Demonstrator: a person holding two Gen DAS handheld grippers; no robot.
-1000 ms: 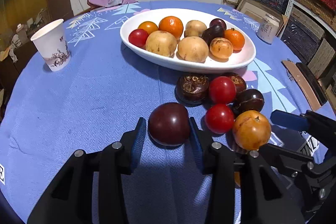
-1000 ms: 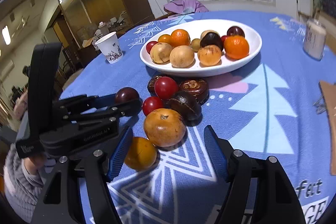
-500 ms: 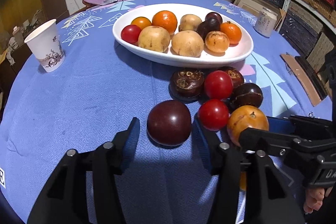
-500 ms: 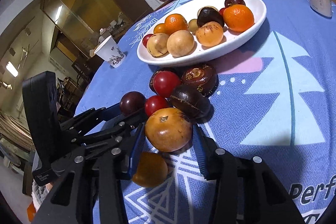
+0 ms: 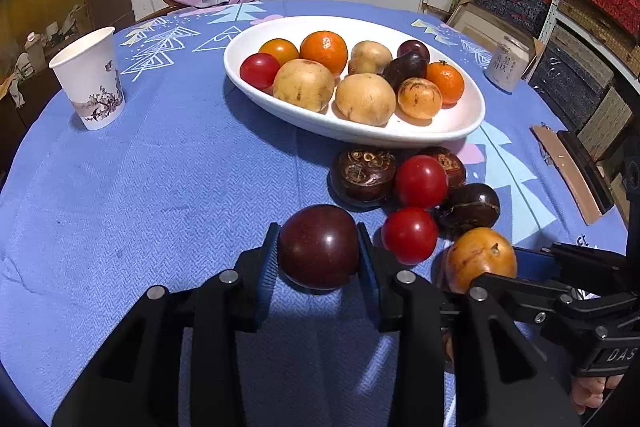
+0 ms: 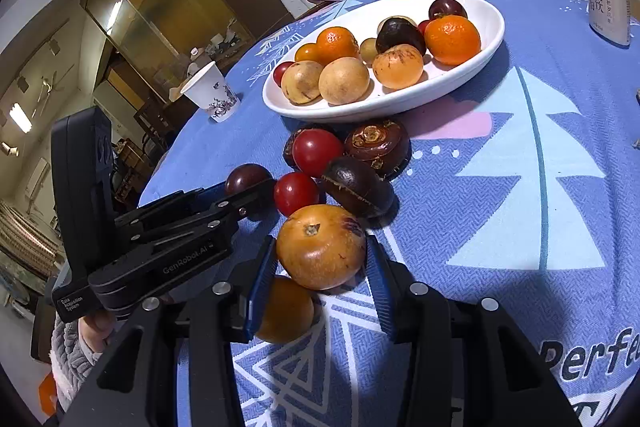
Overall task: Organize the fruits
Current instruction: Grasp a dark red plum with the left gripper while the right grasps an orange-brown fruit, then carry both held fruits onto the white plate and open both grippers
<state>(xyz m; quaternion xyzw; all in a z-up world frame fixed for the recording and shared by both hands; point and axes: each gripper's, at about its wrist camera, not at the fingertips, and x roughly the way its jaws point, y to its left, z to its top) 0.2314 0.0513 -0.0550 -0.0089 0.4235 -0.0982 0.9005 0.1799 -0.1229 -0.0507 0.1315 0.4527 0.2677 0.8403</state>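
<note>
Count on the table [image 5: 120,187]: one white oval dish [image 5: 460,123] holding nine fruits visible from the left wrist view: two oranges, one small orange tomato, one red tomato, three tan round fruits, two dark purple ones. Loose on the cloth: two red tomatoes, three dark brown fruits, one dark plum [image 5: 318,247], two orange-brown fruits. One paper cup [image 5: 90,79]. One can [image 5: 506,63].

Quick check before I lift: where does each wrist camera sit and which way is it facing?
Left wrist: behind the left tongs, looking down-forward at the dark plum they clamp; the right tongs' arms show at lower right.
Right wrist: behind the right tongs, looking down-forward at the orange-brown fruit they clamp; the left tongs, hand and sleeve at left.
Shared: white bowl, paper cup, loose fruits on the blue cloth.
</note>
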